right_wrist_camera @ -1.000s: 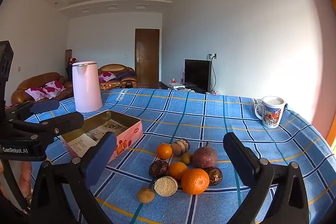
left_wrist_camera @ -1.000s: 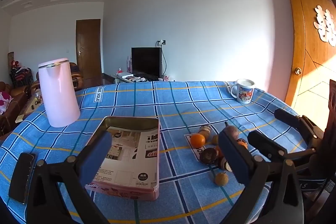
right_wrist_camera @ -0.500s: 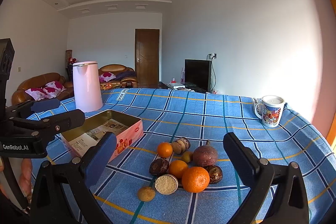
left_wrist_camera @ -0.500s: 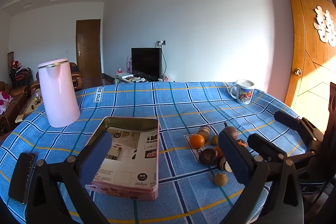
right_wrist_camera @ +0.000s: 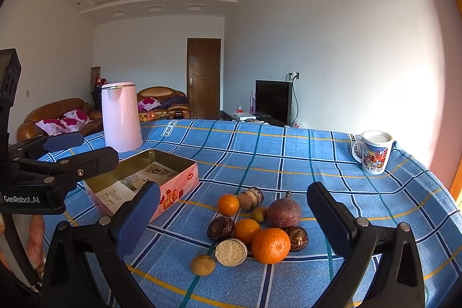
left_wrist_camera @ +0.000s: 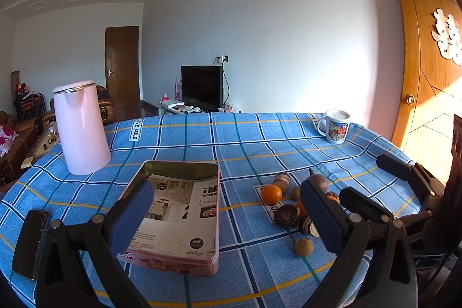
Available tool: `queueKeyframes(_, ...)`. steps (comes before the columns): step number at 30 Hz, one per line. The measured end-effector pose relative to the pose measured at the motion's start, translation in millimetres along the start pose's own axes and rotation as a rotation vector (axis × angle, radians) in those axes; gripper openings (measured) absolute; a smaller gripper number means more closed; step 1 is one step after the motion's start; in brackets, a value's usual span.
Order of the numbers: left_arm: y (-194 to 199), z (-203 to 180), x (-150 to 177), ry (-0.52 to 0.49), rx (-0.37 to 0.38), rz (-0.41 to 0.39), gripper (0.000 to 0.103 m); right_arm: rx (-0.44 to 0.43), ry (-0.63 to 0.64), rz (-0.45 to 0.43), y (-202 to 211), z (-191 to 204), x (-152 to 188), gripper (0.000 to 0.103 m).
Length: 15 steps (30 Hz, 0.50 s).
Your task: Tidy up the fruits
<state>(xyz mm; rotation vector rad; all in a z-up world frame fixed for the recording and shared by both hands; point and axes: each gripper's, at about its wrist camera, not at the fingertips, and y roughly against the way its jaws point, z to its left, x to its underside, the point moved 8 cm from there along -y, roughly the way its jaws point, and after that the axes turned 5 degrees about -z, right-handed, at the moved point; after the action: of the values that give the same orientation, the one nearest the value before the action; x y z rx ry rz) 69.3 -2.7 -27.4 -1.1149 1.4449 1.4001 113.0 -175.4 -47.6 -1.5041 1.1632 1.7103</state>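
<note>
With both grippers, left (left_wrist_camera: 228,218) and right (right_wrist_camera: 234,218), spread wide and holding nothing, the right should drop onto the big orange (right_wrist_camera: 270,245) at the fruit pile's near edge, beside the tin (right_wrist_camera: 150,163), minding neighbouring fruit; kettle (right_wrist_camera: 121,117) and mug (right_wrist_camera: 375,152) stand well apart

Left gripper (left_wrist_camera: 225,210) fingers spread wide, empty, held level; right gripper (right_wrist_camera: 234,215) likewise agape, empty, hovering beside it, both pointing forward
</note>
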Motion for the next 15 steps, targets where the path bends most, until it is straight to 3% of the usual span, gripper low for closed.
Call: queueKeyframes(15,-0.1,1.6,0.7,0.005,-0.001,0.005,0.103,-0.01,-0.005,0.016,-1.8,2.2,5.4,0.102)
